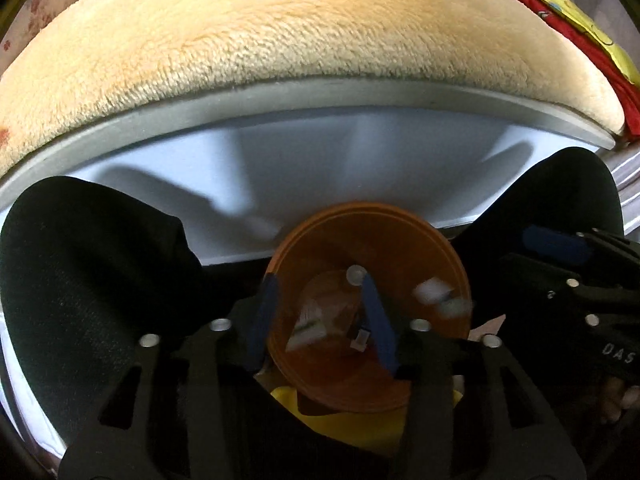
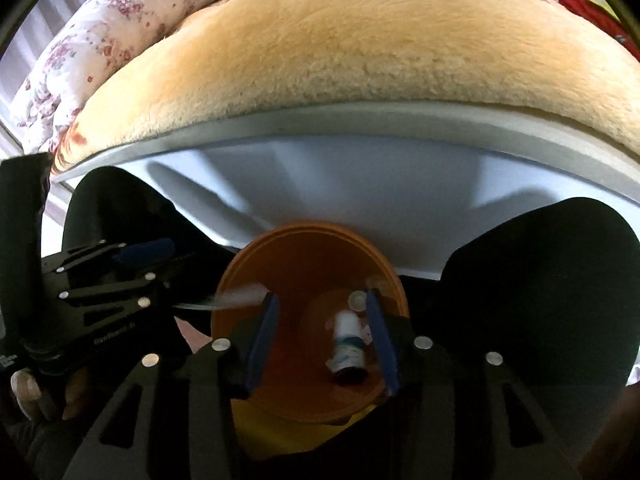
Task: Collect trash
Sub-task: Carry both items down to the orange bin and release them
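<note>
An orange plastic bowl sits low between two black-clad knees, below a bed edge. In the left wrist view it holds paper scraps, and white pieces show blurred over its right side. My left gripper is open over the bowl, empty. In the right wrist view the bowl holds a small white bottle lying between the fingers. My right gripper is open above it, not touching. The left gripper shows at the left, with a blurred pale strip below its tips.
A tan plush blanket covers the bed over a grey mattress edge and white bed frame. A floral pillow lies at the far left. Red and yellow cloth lies at the right. Yellow fabric is under the bowl.
</note>
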